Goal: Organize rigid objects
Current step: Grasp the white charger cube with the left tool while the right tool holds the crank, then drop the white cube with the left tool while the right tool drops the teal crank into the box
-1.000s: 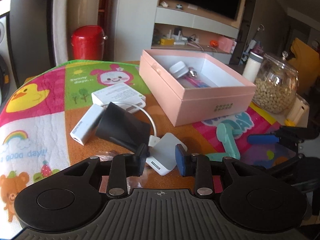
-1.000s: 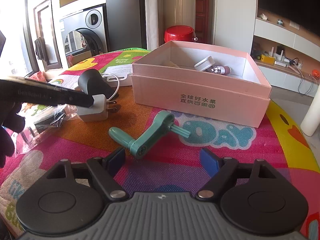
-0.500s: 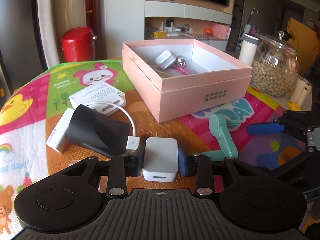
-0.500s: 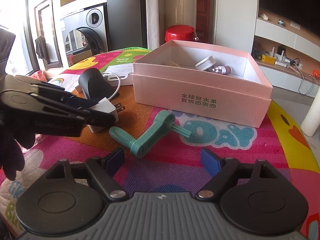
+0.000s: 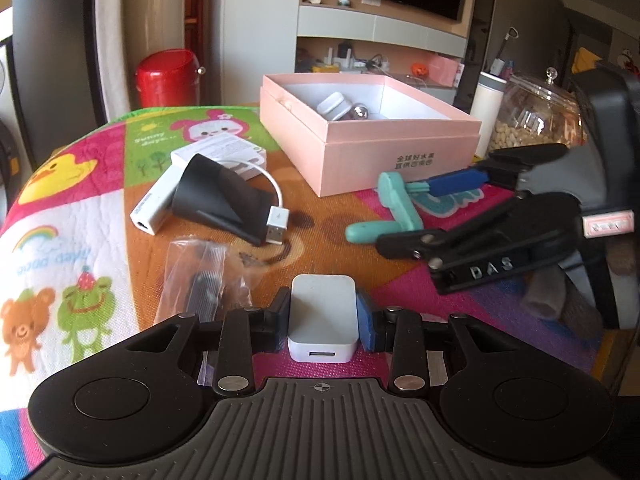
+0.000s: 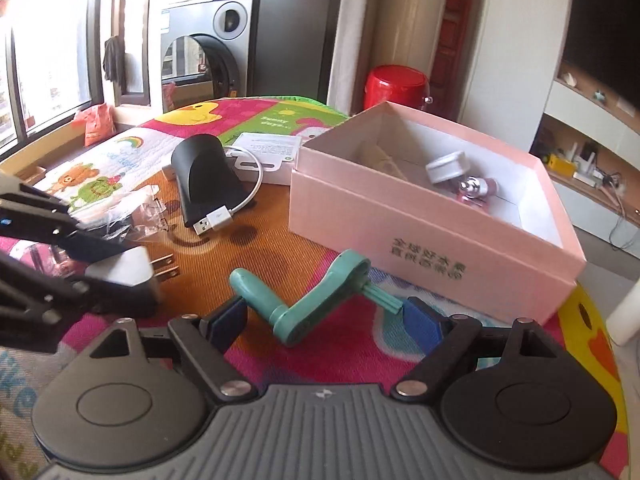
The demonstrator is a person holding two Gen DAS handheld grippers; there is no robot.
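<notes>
Charger block (image 5: 323,316), white, is sitting clenched between the left gripper's (image 5: 323,320) fingers, raised just over the table's near edge, prongs pointing forward. It looks light, stiff and smooth, so gripping its flat sides is sensible. The right gripper (image 6: 326,320) is hanging released around the teal crank handle (image 6: 304,300), lying before the pink box (image 6: 440,240); its rigid shaft seems best pinched mid-length.

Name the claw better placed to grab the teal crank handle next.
Right. The right claw is open with the teal crank handle lying between its fingers, while the left claw is shut on the white charger.
</notes>
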